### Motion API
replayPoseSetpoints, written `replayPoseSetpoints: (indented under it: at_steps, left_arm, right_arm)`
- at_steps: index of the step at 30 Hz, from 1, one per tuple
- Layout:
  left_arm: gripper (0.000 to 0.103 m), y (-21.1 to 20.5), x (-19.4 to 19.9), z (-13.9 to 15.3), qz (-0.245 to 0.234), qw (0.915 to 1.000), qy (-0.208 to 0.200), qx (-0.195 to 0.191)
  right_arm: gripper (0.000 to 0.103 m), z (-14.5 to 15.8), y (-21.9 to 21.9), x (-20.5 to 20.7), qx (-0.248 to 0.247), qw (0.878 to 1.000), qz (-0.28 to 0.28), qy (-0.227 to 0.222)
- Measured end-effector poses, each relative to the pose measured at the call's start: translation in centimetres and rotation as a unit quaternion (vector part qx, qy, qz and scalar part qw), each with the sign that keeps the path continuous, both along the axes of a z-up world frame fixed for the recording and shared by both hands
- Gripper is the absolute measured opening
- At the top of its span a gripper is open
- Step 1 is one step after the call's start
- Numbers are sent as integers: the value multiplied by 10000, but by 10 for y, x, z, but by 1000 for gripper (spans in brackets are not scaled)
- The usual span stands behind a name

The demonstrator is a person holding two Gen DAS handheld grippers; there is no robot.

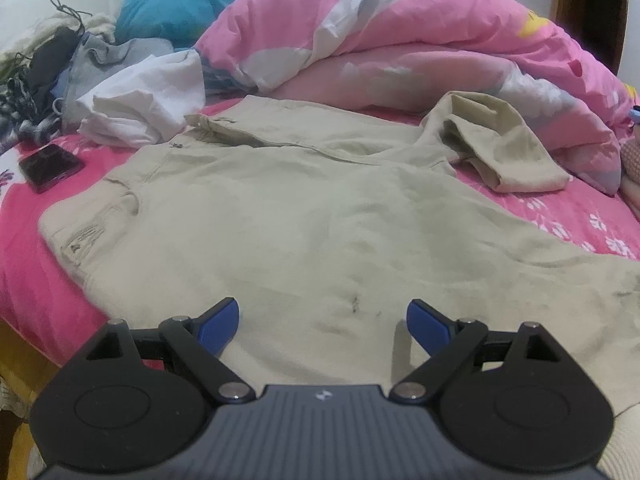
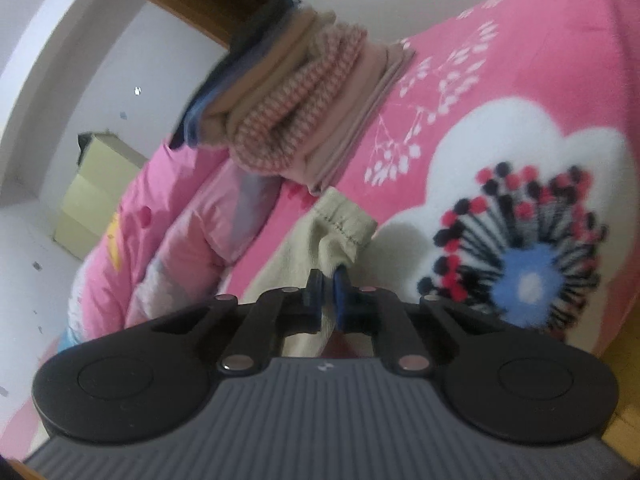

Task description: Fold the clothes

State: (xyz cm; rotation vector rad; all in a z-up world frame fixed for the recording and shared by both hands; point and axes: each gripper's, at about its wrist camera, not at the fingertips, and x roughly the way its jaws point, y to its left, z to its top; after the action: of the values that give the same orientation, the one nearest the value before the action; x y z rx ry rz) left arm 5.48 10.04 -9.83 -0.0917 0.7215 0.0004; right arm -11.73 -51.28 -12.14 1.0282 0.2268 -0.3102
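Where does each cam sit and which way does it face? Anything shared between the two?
Left wrist: on the left gripper, jaws open, looking down across the beige garment on the bed; phone at left.
Right wrist: on the right gripper, shut on the garment's hem, facing a folded stack.
Shared: garment, bed, pink quilt.

Quilt (image 1: 400, 32) and folded stack (image 2: 296, 112) hem in the trousers (image 1: 300, 220).
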Motion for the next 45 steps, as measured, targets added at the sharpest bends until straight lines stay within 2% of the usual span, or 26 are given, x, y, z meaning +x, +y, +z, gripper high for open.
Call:
replayPoseSetpoints:
  at_steps: [6,8,12,15,17,19,22,24,26,32,35,37,39,42,45]
  left_arm:
    - [92,9,-9,2,45,9999,17,-101]
    - [92,13,-12,3,67,9999,2,-125]
    - [92,18,-16,2,83,9998,-20,-172]
    - [92,19,-15,1,66,9998,-19,-189]
    - [92,19,-14,0,57,9998,-17,-185]
    - [92,19,-14,1,51,9998,-42,-180]
    - [92,18,-13,4,54,9998,-106,-160]
    - [92,15,-13,6,15,9998,-178,-125]
    - [92,11,-12,8,-55,9997,-229,-78]
    - [92,-7,-4,10,-269,9991,-279,155]
    - [92,-18,3,12,-416,9980,-342,333]
    - [92,-26,7,13,-531,9966,-421,467]
    - [92,-33,13,13,-618,9956,-453,548]
    - [92,-42,22,10,-699,9947,-450,598]
    - [92,-47,31,3,-726,9946,-396,621]
  right_arm:
    - [4,35,16,-54,238,9982,63,-544]
    - [4,39,21,-71,324,9978,53,-579]
    - [4,15,24,-95,570,9982,-152,-60]
    - [5,-20,20,-99,908,9939,-148,602]
    - [8,-31,17,-98,1018,9891,-159,1052]
    - [8,-22,14,-98,730,9897,-184,1215]
    - [14,12,10,-89,-190,9927,-150,1177]
    - [34,33,7,-70,-830,9909,-3,1063]
    - [44,42,0,-47,-1277,9867,195,983]
    - [45,18,-8,32,-2069,9639,733,1510]
    - [46,11,2,42,-2402,9525,890,1647]
    - [43,11,9,44,-2606,9457,962,1688]
    - [39,13,9,40,-2617,9460,983,1642]
    - [38,13,3,33,-2459,9525,965,1514]
    - [35,10,4,32,-2508,9515,1038,1446]
